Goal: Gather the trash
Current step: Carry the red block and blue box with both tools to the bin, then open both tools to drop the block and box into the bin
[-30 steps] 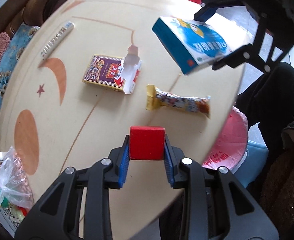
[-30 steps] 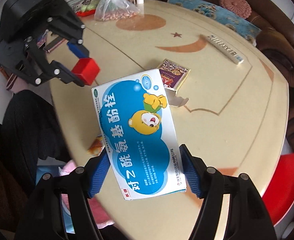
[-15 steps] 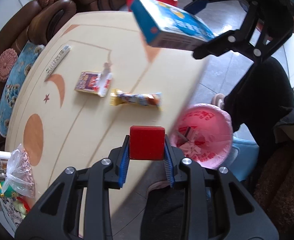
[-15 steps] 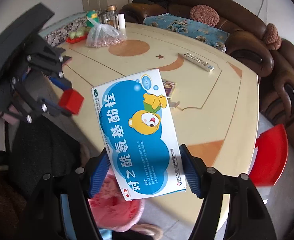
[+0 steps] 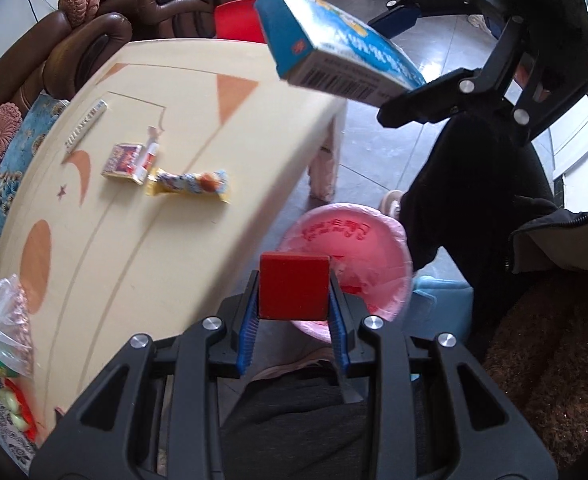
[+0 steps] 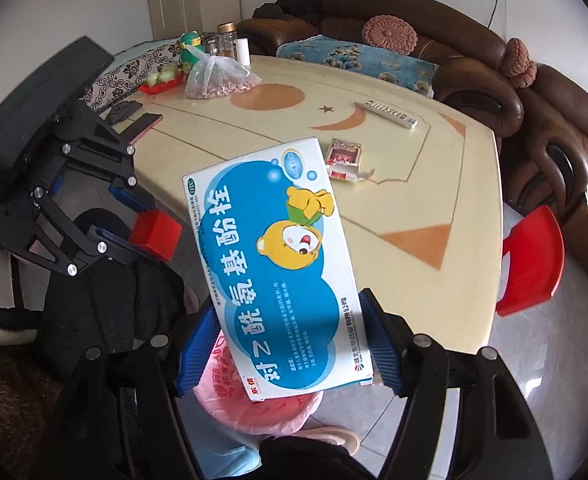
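A living room it was, brown leather sofa (image 6: 473, 60) curving behind the cream oval desk (image 5: 142, 248) with its orange moon and star inlay. Both hands had swung off the desk and out over the floor since a second earlier, when they hung above the tabletop. The left hand-held gripper (image 5: 294, 320) was narrowed to a tight pinch on the small red cube-shaped block (image 5: 294, 286), now poised right above the pink plastic-bag-lined bin (image 5: 369, 240). The right hand-held gripper (image 6: 288, 346) stood about half open, pads pressed to the long edges of the flat blue-and-white cardboard medicine box with a cartoon bear (image 6: 278, 264), with that same bin (image 6: 254, 412) showing just beneath it. Two pieces looked ready to drop, I'd say. Left lying on the desk were the opened purple-and-red card packet (image 5: 128, 160) and the long crinkly yellow-ended snack wrapper (image 5: 190, 182), just beside each other, so another trip seemed due.
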The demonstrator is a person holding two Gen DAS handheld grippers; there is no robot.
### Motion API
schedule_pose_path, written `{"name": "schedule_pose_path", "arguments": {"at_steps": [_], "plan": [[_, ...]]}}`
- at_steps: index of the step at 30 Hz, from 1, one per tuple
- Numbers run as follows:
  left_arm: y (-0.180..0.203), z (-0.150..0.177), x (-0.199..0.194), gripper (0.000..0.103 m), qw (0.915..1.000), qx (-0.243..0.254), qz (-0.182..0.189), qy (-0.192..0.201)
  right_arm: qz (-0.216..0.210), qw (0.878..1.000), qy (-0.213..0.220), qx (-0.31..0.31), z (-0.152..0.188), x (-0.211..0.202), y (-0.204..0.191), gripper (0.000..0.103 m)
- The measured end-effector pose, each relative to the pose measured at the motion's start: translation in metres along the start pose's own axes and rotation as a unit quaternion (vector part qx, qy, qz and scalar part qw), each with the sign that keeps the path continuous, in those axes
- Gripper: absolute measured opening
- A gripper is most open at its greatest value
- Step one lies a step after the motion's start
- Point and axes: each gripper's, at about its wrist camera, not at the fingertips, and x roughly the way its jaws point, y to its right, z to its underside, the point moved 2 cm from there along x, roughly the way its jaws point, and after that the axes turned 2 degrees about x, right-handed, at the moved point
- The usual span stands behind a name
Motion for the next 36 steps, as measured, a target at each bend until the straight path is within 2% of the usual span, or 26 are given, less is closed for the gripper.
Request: {"name": "schedule_pose_path", "arguments": {"at_steps": [4,7,13,17,23,27,32,36], "plan": [[0.013,0.012,0.007,0.031,0.9998,-0.011,0.014,0.005,-0.002,1.0,-0.002,0.007,0.013,-0.005,-0.009,0.066],[0.02,0.018,0.012,0.031,0.9993,-0.023,0.028,0.011,-0.022,1.0,-0.002,0.02,0.022,-0.006,-0.014,0.066],[0.028,0.028,0.036,0.031,0.997,-0.055,0.052,0.014,-0.023,0.999,-0.026,0.036,0.045,0.013,-0.024,0.066],[0.028,0.035,0.06,0.031,0.9951,-0.077,0.063,0.001,-0.041,0.997,-0.042,0.055,0.061,0.032,-0.026,0.066],[0.022,0.043,0.094,0.031,0.9902,-0.112,0.081,-0.015,-0.044,0.993,-0.068,0.084,0.083,0.061,-0.019,0.066],[0.023,0.046,0.116,0.031,0.9852,-0.133,0.106,-0.024,-0.057,0.989,-0.087,0.105,0.095,0.081,-0.017,0.066],[0.024,0.047,0.145,0.031,0.984,-0.14,0.1,-0.049,-0.051,0.985,-0.114,0.121,0.11,0.114,-0.013,0.066],[0.021,0.049,0.17,0.031,0.9799,-0.159,0.101,-0.067,-0.044,0.979,-0.14,0.141,0.125,0.143,-0.009,0.066]]}}
